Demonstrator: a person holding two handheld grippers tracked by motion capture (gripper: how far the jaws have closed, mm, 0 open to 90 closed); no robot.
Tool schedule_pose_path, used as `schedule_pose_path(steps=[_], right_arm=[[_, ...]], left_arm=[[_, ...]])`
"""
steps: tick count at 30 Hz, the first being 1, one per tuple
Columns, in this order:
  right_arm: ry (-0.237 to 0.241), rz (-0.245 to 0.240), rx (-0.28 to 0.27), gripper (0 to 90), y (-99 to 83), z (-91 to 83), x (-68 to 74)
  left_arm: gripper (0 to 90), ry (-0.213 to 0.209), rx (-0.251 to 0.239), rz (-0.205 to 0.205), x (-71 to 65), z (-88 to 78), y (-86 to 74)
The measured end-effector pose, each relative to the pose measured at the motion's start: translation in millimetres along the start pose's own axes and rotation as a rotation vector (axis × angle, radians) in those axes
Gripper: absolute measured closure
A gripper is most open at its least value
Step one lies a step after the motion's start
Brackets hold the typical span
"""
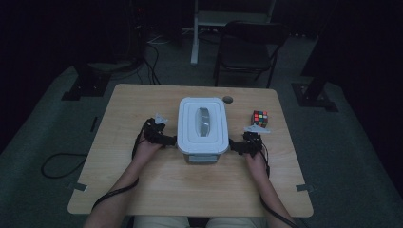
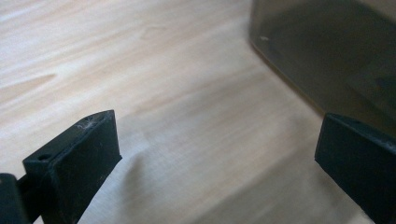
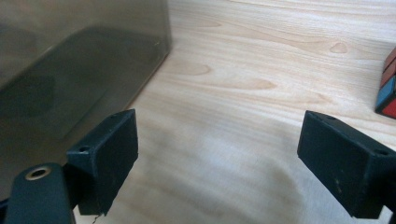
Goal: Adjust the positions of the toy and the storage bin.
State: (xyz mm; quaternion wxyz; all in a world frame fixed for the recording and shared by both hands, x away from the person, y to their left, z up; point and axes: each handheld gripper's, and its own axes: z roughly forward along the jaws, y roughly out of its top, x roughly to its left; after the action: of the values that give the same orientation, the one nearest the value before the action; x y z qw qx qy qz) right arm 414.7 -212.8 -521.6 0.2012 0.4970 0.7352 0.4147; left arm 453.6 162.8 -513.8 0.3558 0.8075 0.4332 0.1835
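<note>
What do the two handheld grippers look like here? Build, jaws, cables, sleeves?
Both the left gripper and right gripper are compact black units, each topped by a grey three-cornered plate. The jaws are blocky matte-black pads with small screw holes and scuffed, dusty edges. A black cable trails back from each along a forearm. No sleeves; light trousers below.

The table (image 1: pixel 142 190), low in the frame, was pale wood with a smooth, matt grain. The box (image 3: pixel 70 70), upper left, looked like smoky translucent plastic, its lid (image 1: pixel 203 124) white and faintly glossy. The cube (image 1: pixel 260 118), centre right, looked like shiny plastic.
</note>
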Motion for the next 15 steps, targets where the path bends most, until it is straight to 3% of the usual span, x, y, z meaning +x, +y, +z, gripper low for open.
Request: schedule_pose_path(steps=[5, 10, 15], right_arm=[[0.031, 0.005, -0.011, 12.3, 15.6, 7.3, -6.5], [0.026, 0.01, -0.016, 12.3, 36.6, 17.3, -8.4], [0.052, 0.01, -0.027, 12.3, 51.1, 27.8, -4.4]], left_arm=[[0.7, 0.014, 0.017, 0.011, 10.1, 2.4, 8.7], [0.8, 0.008, -0.007, -0.06, 22.3, 5.9, 20.8], [0.7, -0.009, -0.018, -0.045, 19.7, 8.5, 32.4]])
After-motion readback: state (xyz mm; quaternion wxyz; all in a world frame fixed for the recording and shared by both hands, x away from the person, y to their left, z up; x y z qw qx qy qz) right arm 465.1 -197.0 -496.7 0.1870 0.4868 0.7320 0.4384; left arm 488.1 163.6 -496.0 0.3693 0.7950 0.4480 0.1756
